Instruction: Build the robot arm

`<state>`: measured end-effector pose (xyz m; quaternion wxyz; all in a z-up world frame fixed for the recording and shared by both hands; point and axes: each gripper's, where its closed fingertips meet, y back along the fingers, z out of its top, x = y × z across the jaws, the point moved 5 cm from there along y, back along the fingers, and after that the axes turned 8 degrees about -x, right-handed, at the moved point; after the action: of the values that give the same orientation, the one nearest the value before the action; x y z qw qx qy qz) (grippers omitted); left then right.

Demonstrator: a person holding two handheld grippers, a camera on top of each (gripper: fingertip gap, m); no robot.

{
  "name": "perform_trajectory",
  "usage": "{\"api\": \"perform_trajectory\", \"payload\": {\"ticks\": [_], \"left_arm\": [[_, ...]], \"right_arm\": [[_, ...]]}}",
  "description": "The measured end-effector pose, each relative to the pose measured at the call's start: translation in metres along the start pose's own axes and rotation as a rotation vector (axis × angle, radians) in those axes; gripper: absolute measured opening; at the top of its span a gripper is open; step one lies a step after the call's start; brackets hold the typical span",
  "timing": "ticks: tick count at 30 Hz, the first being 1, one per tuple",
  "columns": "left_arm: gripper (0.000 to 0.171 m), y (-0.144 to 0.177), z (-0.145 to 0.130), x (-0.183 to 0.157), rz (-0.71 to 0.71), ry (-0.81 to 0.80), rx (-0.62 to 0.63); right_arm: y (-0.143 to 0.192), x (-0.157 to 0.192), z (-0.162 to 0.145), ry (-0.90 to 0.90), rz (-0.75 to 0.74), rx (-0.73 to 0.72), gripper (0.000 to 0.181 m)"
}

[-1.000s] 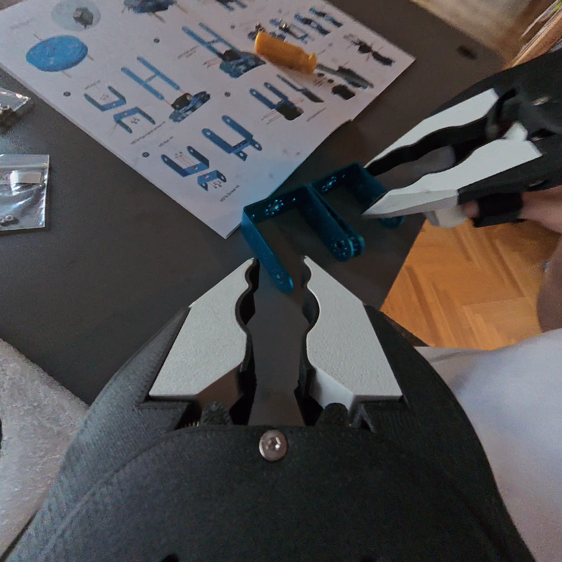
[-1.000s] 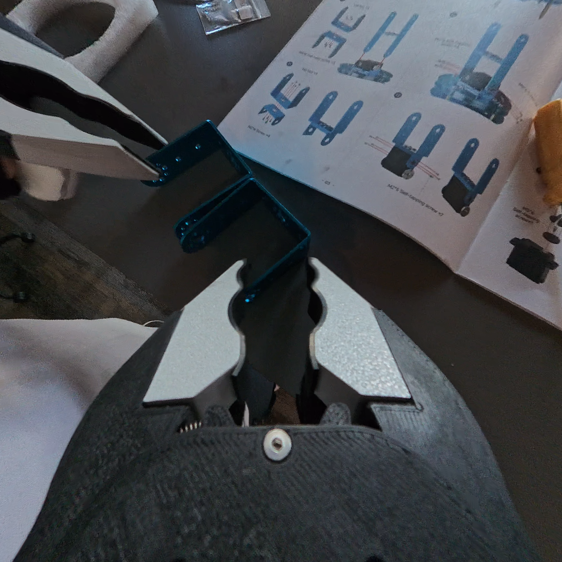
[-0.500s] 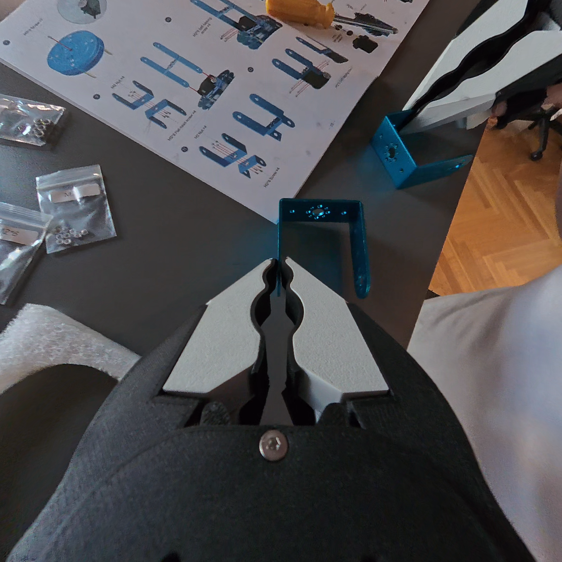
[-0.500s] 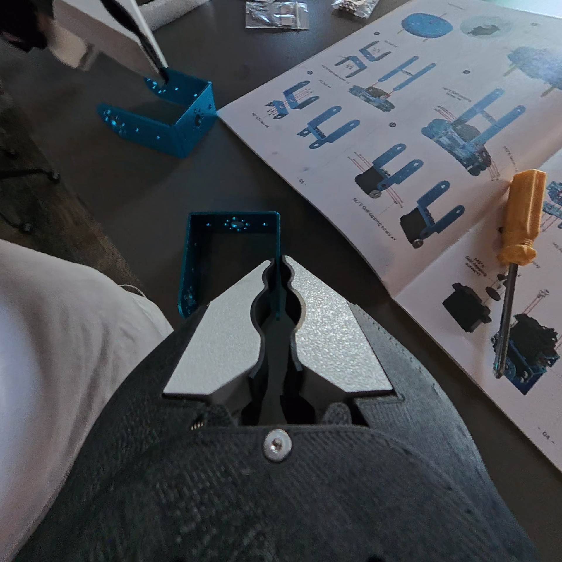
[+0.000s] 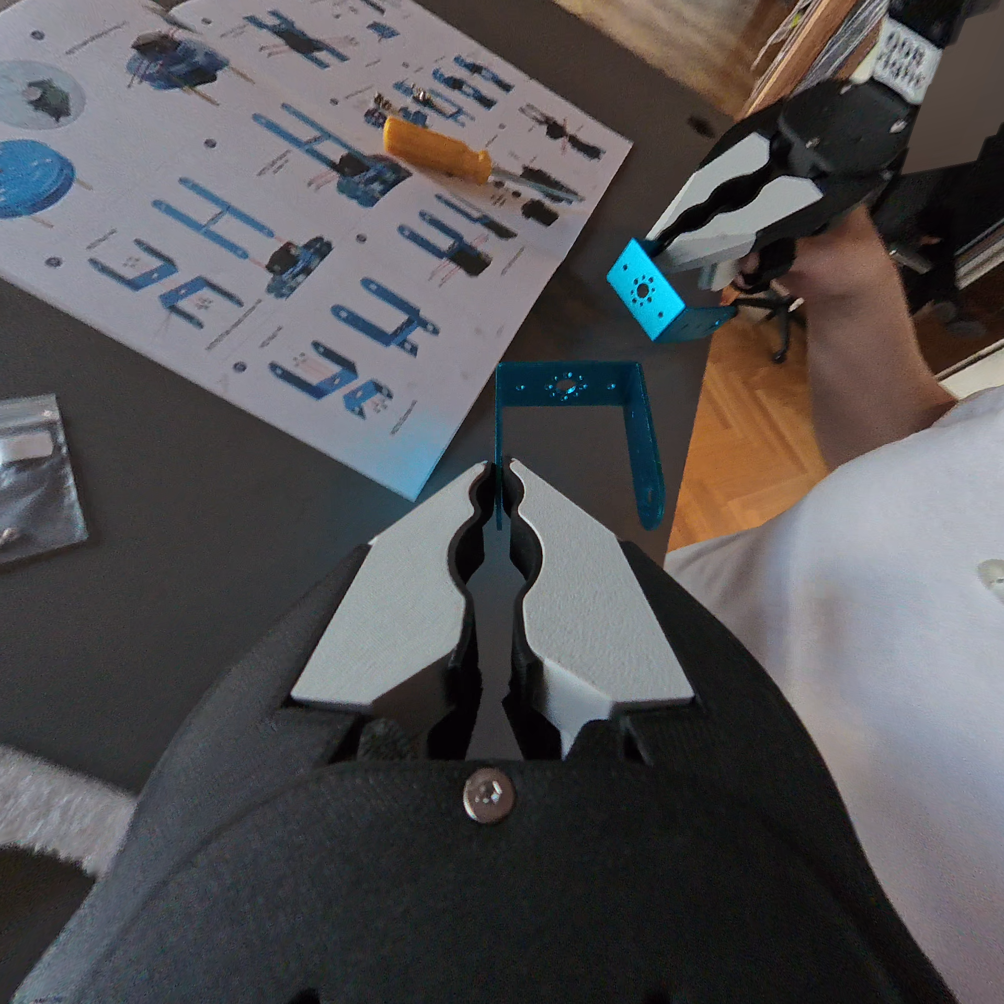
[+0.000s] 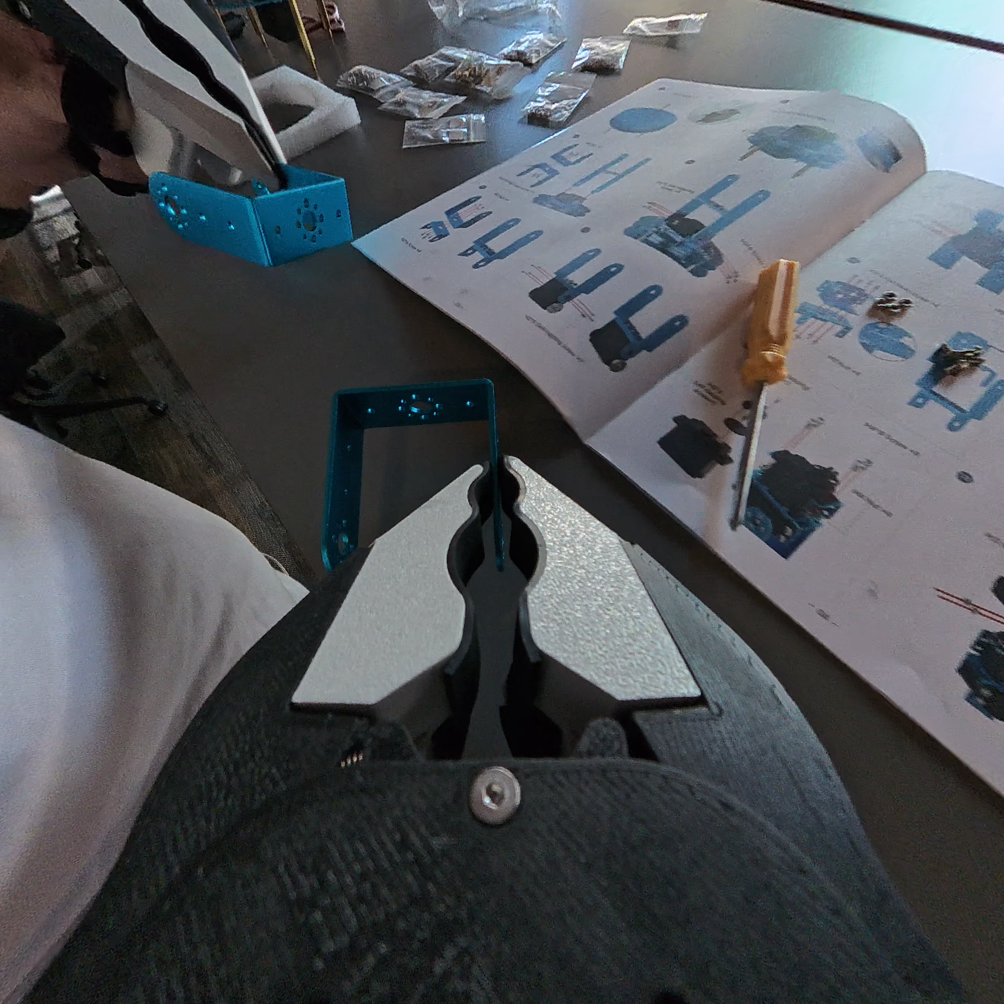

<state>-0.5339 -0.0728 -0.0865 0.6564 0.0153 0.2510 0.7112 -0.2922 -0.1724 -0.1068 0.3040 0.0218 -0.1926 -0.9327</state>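
My left gripper is shut on one leg of a blue U-shaped metal bracket and holds it above the dark table. My right gripper is shut on one leg of a second blue U-shaped bracket, also held above the table. Each view shows the other gripper farther off with its bracket: the right one with its bracket at upper right in the left wrist view, the left one with its bracket at upper left in the right wrist view.
An open instruction booklet lies on the table with a yellow-handled screwdriver and small screws on it. Several small plastic bags of parts and a white foam piece lie farther back. The table edge and wood floor are at right. Across from one pair of fingers to the other is roughly 20 centimeters.
Both grippers shut on their brackets and lifted them apart. Since half a second ago, each has risen further and the two brackets have spread wider.
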Motion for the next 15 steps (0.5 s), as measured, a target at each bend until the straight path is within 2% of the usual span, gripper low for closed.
{"api": "perform_trajectory", "payload": {"ticks": [3, 6, 11, 15], "left_arm": [[0.0, -0.016, 0.024, -0.004, -0.046, 0.004, -0.025], [0.0, -0.046, 0.055, -0.005, -0.088, -0.037, 0.013], [0.0, -0.133, 0.106, 0.002, -0.12, -0.119, 0.112], [0.0, -0.208, 0.131, 0.008, -0.113, -0.215, 0.196]], "right_arm": [[0.019, -0.02, 0.006, 0.02, 0.036, -0.014, 0.0], [0.038, -0.059, 0.019, 0.11, 0.069, 0.025, 0.0], [0.049, -0.138, 0.039, 0.252, 0.211, 0.166, 0.001], [0.04, -0.2, 0.035, 0.258, 0.32, 0.299, 0.0]]}}
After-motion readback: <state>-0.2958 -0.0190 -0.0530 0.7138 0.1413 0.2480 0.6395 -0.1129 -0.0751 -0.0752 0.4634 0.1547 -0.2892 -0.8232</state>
